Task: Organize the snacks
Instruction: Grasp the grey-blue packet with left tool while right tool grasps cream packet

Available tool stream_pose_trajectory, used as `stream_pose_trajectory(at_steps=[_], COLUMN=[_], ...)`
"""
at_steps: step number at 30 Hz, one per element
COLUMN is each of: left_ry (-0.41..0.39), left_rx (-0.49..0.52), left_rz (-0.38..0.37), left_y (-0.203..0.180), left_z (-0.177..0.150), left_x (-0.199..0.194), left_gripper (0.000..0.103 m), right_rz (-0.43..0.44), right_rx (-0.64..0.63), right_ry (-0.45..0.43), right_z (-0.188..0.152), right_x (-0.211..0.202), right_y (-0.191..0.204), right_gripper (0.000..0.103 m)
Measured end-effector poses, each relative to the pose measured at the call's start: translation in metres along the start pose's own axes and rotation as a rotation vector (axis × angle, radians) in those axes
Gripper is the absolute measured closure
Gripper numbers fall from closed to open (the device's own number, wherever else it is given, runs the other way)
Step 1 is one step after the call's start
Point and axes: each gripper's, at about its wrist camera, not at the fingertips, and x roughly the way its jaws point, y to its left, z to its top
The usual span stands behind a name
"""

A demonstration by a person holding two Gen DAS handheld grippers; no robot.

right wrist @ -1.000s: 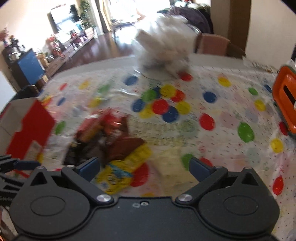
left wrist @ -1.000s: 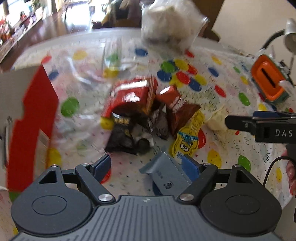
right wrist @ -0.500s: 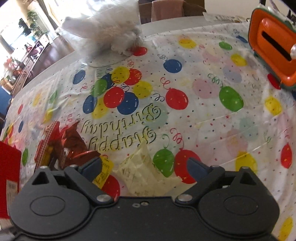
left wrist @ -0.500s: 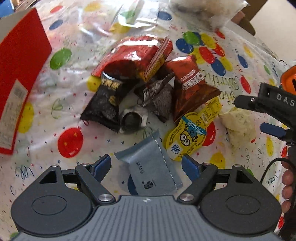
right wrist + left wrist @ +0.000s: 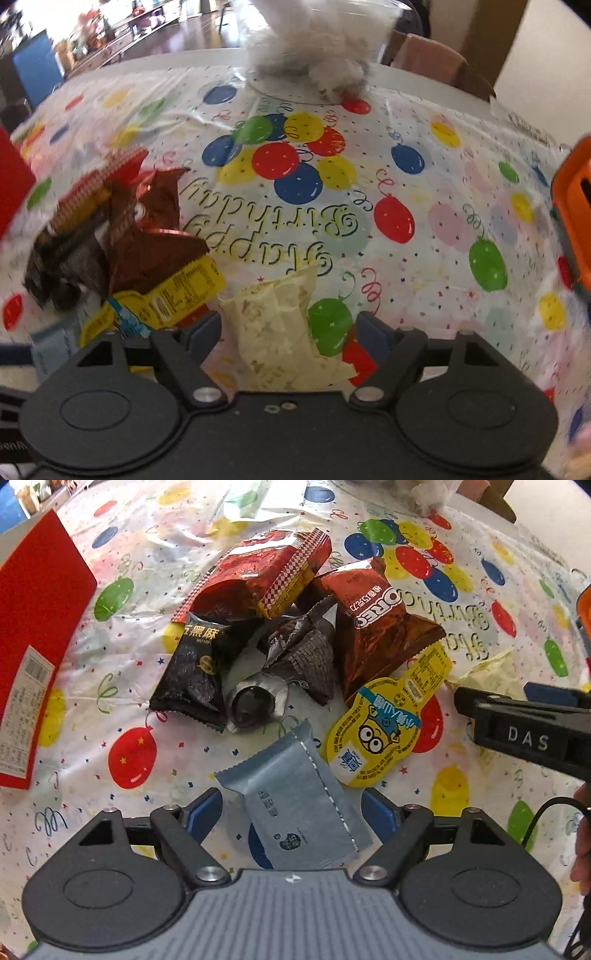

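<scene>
Flat grey-blue foil snack packet (image 5: 295, 805), serrated ends, dark printed characters

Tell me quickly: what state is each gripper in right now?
Left gripper: open, grey-blue packet between its fingers, not gripped.
Right gripper: closing around the pale yellow packet, not yet gripped.

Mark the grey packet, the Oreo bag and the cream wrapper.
grey packet (image 5: 295, 808), left wrist view, middle of its face
Oreo bag (image 5: 380, 627), left wrist view, centre of the front
cream wrapper (image 5: 277, 325), right wrist view, its middle
</scene>
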Motion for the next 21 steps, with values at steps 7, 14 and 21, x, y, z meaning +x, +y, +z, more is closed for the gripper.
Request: stream_pose_trajectory(at_steps=[7,14,21], left_ry=[-0.009,-0.022,-0.025], left_rx=[-0.002,0.017,0.004], left_rz=[0.006,-0.013,-0.037], left_y=[0.011,0.028,0.049], left_z=[0.002,0.000,-0.004], left_x=[-0.001,-0.009,-0.011], left_gripper=[0.032,0.057,0.057], right_rz=[-0.049,-0.036,-0.033], right_rx=[-0.121,-0.157,-0.137], right_ry=[-0.015,-0.029,-0.038], right_z=[-0.006,-0.012,-0.019], right_x=[0.005,0.004,-0.004], right_y=[0.014,0.020,0.020], right_gripper=[0.039,0.061,0.067])
